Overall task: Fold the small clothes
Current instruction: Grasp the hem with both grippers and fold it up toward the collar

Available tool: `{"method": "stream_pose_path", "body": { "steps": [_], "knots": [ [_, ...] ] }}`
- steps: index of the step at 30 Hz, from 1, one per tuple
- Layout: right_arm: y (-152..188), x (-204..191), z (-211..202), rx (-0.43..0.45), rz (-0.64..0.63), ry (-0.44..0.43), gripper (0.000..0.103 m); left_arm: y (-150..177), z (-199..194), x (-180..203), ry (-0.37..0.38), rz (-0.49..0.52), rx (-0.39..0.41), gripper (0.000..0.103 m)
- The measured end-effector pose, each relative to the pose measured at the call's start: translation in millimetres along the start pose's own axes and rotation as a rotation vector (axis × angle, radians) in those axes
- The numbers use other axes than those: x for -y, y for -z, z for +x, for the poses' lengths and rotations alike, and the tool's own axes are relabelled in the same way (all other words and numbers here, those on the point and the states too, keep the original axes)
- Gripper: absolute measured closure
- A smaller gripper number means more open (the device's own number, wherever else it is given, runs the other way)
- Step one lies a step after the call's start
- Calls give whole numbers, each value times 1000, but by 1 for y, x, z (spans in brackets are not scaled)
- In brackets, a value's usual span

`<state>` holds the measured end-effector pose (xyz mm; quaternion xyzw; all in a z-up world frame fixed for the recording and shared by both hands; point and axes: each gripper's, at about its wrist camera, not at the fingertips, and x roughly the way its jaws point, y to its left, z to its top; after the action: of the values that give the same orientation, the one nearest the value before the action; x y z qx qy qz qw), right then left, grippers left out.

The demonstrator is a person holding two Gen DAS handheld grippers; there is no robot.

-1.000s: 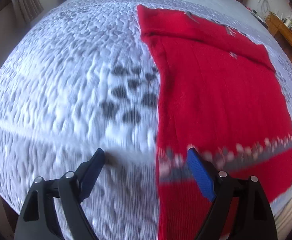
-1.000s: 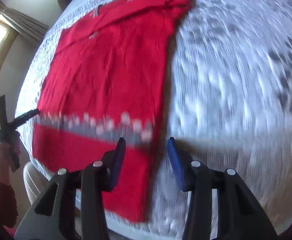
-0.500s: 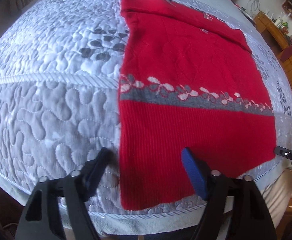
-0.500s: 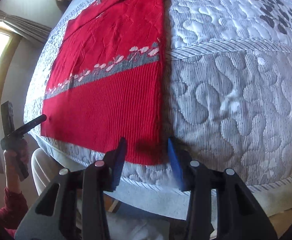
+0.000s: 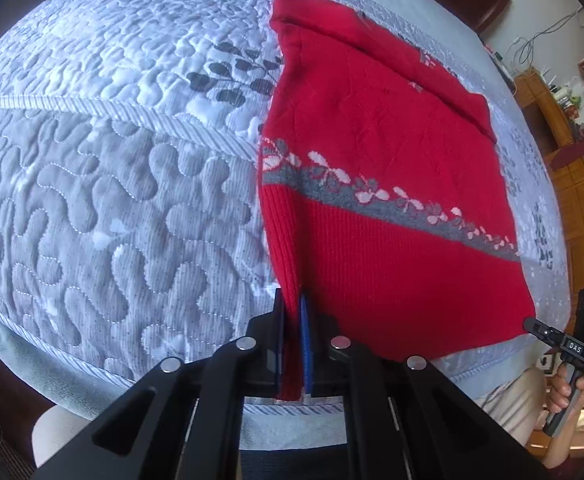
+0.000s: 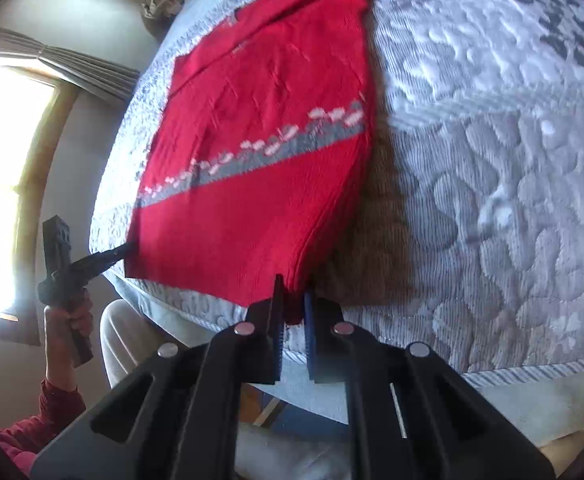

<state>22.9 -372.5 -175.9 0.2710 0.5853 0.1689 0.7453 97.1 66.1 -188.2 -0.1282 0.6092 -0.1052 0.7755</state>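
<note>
A red knit sweater (image 5: 388, 168) with a grey band of white flowers lies on a quilted bed, its sleeves folded across the far end. My left gripper (image 5: 292, 312) is shut on the sweater's near left hem corner. My right gripper (image 6: 292, 300) is shut on the near right hem corner of the sweater (image 6: 259, 160). Both corners are lifted a little off the quilt. The right gripper also shows in the left wrist view (image 5: 532, 326), at the sweater's far corner. The left gripper also shows in the right wrist view (image 6: 125, 249).
The grey-white quilted bedspread (image 5: 103, 184) covers the bed, and its near edge (image 6: 512, 372) runs just under the grippers. Wooden cabinets (image 5: 572, 184) stand to the right of the bed. A bright window with curtains (image 6: 15, 152) is on the left.
Both grippers were open over the sweater's near hem. They have closed on the two hem corners and lifted them slightly.
</note>
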Motion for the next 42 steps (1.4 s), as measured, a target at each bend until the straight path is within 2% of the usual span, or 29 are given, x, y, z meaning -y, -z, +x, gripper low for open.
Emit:
{"method": "stream_pose_path", "body": {
  "steps": [4,7,10,14,18,25,31,35,42],
  "knots": [
    [-2,-5,-8,16,-24,9,96,3,-18,-6,12,1,39,97],
    [-2,-1,1,-20,-18,30,96,6,-11,-13,-2,-8,16,97],
    [-3,2,4,-28,2,-3,96,4,-15,-20,33,-37,25,97],
    [-19,-5,-11,6,-4,-75,96,-13,-36,-20,85,-35,68,97],
    [-46,-18,-25,42,-27,-106,96,-45,-54,-12,140,-38,117,97],
    [-121,-35,-44,93,-71,-76,96,-121,-58,22,148,-21,199,97],
    [-203,-27,-45,125,-18,-70,96,-192,-46,37,139,-41,239,97],
    [-260,-13,-33,130,45,-74,96,-241,-28,42,150,-67,252,97],
    [-343,14,1,105,122,-21,96,-319,21,50,133,-108,245,97]
  ]
}}
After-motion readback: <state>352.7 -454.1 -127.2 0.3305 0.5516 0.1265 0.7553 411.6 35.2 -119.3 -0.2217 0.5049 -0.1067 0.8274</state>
